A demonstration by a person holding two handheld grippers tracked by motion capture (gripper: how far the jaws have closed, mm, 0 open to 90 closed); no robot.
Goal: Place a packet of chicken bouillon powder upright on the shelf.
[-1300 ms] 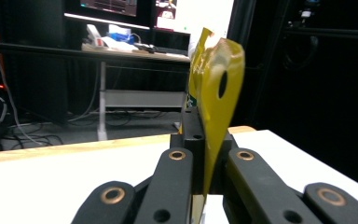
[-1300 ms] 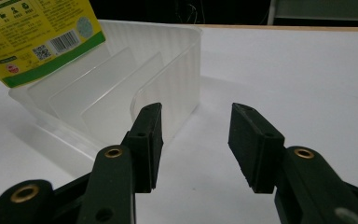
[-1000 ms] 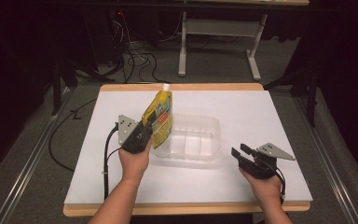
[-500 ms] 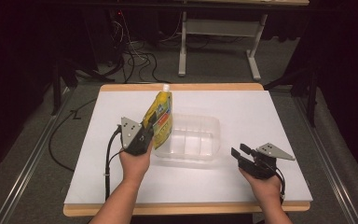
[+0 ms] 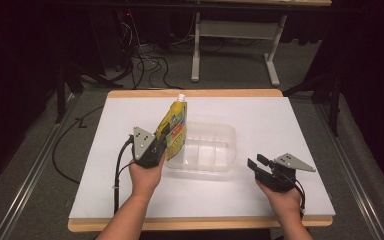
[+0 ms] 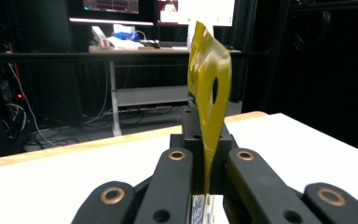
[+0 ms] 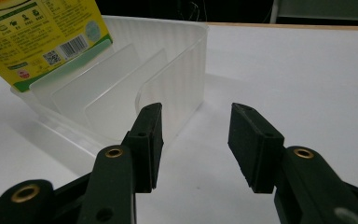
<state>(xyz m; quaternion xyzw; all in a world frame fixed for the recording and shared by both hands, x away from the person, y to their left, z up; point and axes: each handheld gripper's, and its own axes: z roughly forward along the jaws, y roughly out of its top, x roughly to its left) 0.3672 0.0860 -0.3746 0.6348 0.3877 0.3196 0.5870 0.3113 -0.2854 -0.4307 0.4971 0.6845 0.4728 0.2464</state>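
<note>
On the left of the white table, the left gripper sits in the person's left hand with its jaws pressed together on the lower edge of a yellow pouch. The pouch stands nearly upright, its white cap at the top, and leans a little over the left end of a clear plastic bin. In the left gripper view the pouch rises edge-on from between the closed jaws. The bin lies in the middle of the table and has thin dividers inside it. To the right, well apart from the pouch, the right gripper rests low in the right hand, its jaws spread with nothing between them, just beside the near right corner of the bin.
</note>
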